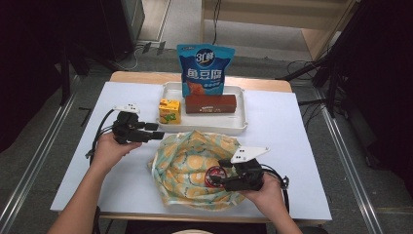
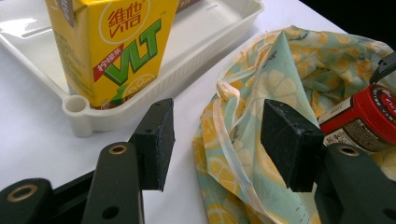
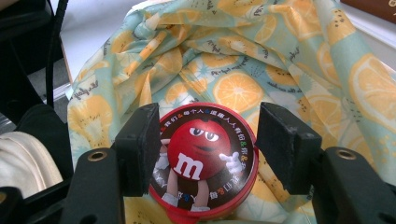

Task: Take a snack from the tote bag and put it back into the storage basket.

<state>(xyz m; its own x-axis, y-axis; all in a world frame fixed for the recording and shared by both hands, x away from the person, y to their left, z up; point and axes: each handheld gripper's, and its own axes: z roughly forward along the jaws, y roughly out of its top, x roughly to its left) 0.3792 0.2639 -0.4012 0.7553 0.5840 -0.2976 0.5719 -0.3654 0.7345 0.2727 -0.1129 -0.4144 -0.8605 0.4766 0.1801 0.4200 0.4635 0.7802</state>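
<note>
Your right hand-held gripper (image 1: pixel 217 178) lies level over the near right part of the lemon-printed, pale green cloth drawstring bag (image 1: pixel 187 163), which sits crumpled on the white-covered worktop (image 1: pixel 292 141). Between its two black jaws sits the round red tin of chocolate candies with a cartoon figure on its lid (image 3: pixel 203 158). In the right gripper view the left pad (image 3: pixel 142 147) meets the tin's rim, while the right pad stands just clear of it; the jaws are parted and do not clamp the tin, which rests on the bag's cloth.

Your left hand-held gripper (image 1: pixel 157 131) is held just left of the bag's far edge, pointing right across the worktop. Its jaws stand wide apart with nothing between the pads (image 2: pixel 156 140); in the left gripper view, the bag's folded rim and pale drawstring (image 2: pixel 233 140) lie beyond and beneath the gap.

Beyond the bag stands a white rectangular plastic tray (image 1: pixel 241 124). It holds a yellow lemon-tea carton (image 1: pixel 169 111) upright at its near left corner, a long brown box (image 1: pixel 210 104) lying flat to the carton's right, and a blue snack pouch (image 1: pixel 205 69) standing upright behind the box. In the left gripper view the red tin shows at the right edge (image 2: pixel 364 119), lying on the bag.
</note>
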